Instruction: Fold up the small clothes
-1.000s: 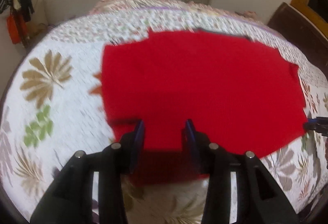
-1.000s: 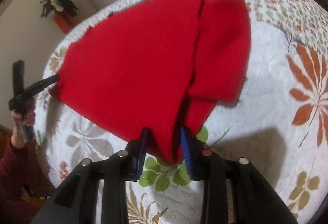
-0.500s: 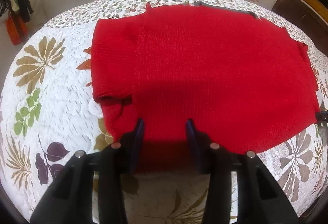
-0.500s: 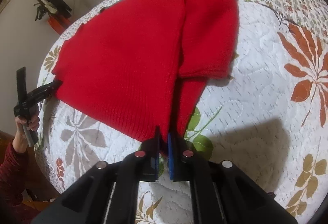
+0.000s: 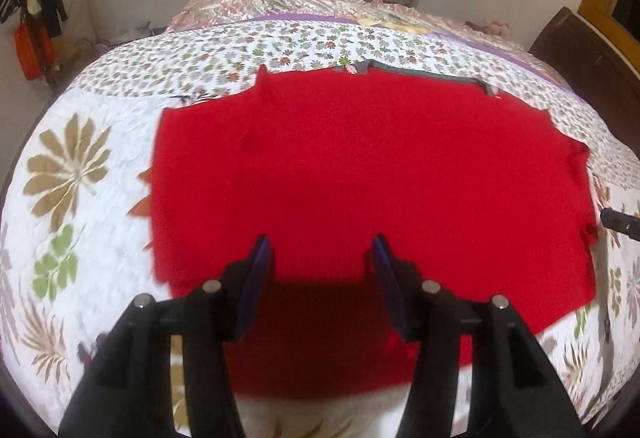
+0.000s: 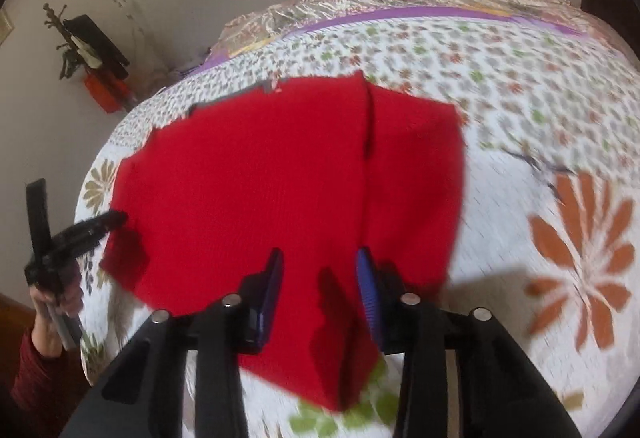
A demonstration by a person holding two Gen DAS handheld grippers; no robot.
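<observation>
Right tongs [image 6: 320, 278] now spread wide, off red sweater [image 5: 360, 173]; left tongs [image 5: 322, 262] unchanged, wide, holding nothing.

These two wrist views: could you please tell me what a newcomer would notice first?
A bright red sweater lies spread across the floral quilt, filling the middle of both views. Each open hand-held gripper, left and right, straddles its near edge. A folded-over sleeve lies along the sweater's right side.
</observation>
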